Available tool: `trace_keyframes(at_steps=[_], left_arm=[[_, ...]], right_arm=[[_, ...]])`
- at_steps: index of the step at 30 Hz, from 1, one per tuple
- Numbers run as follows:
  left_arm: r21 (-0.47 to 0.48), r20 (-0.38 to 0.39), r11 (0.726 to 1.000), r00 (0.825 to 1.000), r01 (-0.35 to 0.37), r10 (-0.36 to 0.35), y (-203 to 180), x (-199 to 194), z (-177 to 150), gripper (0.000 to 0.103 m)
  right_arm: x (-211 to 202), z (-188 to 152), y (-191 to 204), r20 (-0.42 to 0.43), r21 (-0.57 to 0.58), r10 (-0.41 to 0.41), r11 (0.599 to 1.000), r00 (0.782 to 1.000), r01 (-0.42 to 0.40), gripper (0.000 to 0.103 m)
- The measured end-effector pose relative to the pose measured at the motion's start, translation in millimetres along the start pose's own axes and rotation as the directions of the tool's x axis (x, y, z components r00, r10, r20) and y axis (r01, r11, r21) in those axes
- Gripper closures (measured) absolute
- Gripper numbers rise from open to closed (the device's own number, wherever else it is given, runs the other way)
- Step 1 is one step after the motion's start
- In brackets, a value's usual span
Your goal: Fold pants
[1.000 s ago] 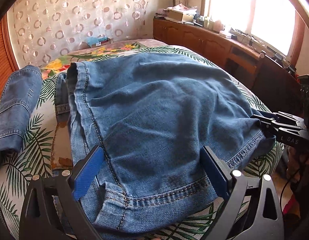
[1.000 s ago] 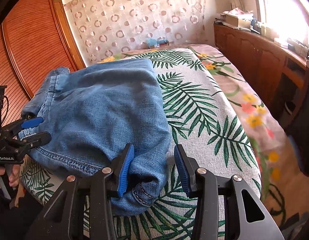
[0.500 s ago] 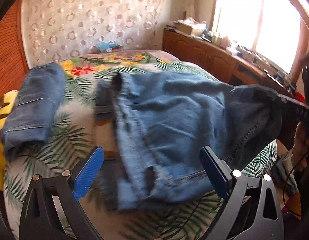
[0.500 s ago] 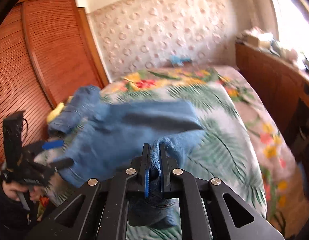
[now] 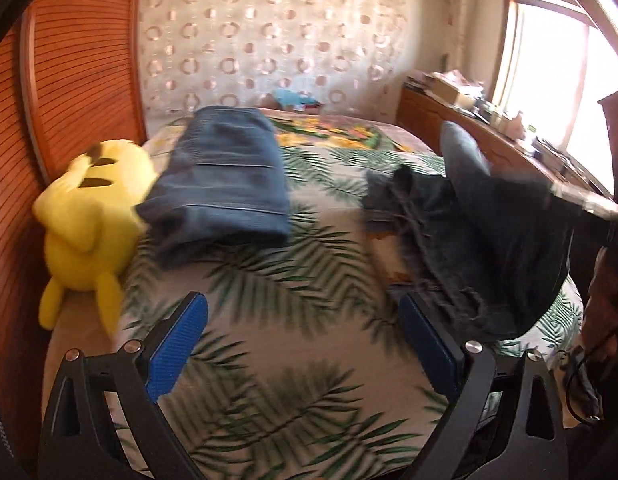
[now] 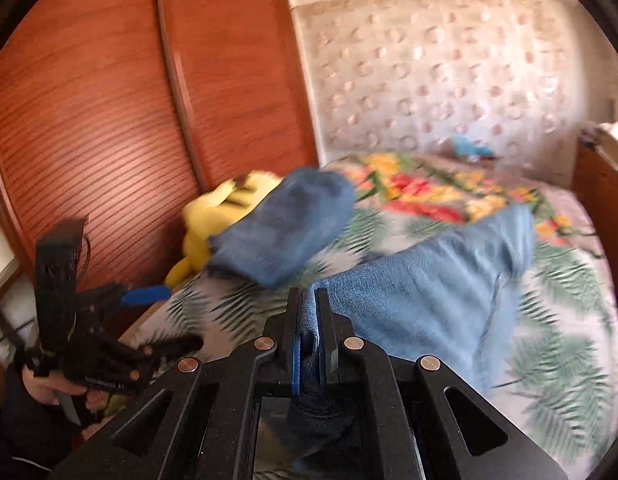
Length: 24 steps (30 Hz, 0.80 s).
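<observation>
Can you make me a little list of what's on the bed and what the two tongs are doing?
bed cover: palm-leaf print
folded jeans: lying beside the yellow toy
yellow plush toy: by the wooden wardrobe
jeans being folded: lifted at one edge
right tongs: shut on the jeans being folded
left tongs: open, holding nothing
wardrobe: slatted wood

You have a bed (image 5: 309, 320) covered in a palm-leaf and flower print. At its left edge, against the slatted wooden wardrobe doors (image 6: 89, 120), lies a yellow plush toy (image 5: 89, 232). A padded headboard (image 5: 269, 40) with ring patterns stands at the far end, with a small blue item (image 5: 297, 98) at its foot. Along the right edge runs a wooden sideboard (image 5: 469, 128) under a bright window (image 5: 557, 72), cluttered on top.
</observation>
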State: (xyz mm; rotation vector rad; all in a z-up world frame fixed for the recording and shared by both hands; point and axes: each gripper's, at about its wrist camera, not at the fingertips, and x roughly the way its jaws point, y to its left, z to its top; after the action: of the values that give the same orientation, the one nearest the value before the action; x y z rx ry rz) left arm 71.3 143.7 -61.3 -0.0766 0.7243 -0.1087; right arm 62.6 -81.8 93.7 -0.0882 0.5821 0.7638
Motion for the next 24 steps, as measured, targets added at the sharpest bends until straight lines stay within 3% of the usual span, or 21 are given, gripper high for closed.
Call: trace_keyframes(at_steps=[4, 9, 13, 17, 21, 24], left_arm=[[-0.023, 0.01, 0.999, 0.999, -0.03, 0.031, 13.4, -4.4, 0.4, 0.006], [-0.028, 0.011, 0.999, 0.999, -0.041, 0.041, 17.5, -2.5, 0.5, 0.006], [-0.022, 0.018, 0.999, 0.999, -0.03, 0.03, 13.3, -0.5, 3.9, 0.006], [-0.007, 0.028, 1.0, 0.999, -0.017, 0.017, 2.2, 1.3, 10.0, 0.006], [0.013, 0.038, 1.0, 0.999, 0.008, -0.008, -13.5, 4.5, 17.8, 0.006], [0.039, 0.044, 0.996, 0.996, 0.078, -0.08, -29.0, 10.7, 25.0, 0.006]], right_arm=[[32.1, -18.2, 20.7, -0.106, -0.023, 0.073, 0.997, 0.992, -0.076, 0.098], [50.5, -32.7, 8.1, -0.19, 0.007, 0.115, 0.993, 0.975, -0.116, 0.098], [30.5, -21.0, -4.5, -0.153, 0.043, 0.11, 0.994, 0.982, -0.105, 0.093], [-7.0, -14.5, -11.0, -0.101, 0.028, 0.082, 0.996, 0.991, -0.08, 0.073], [-36.0, -15.6, -16.4, -0.046, 0.016, 0.017, 1.0, 0.999, -0.017, 0.07], [-58.3, -21.8, -32.3, -0.02, 0.023, -0.056, 0.998, 0.998, 0.057, 0.07]])
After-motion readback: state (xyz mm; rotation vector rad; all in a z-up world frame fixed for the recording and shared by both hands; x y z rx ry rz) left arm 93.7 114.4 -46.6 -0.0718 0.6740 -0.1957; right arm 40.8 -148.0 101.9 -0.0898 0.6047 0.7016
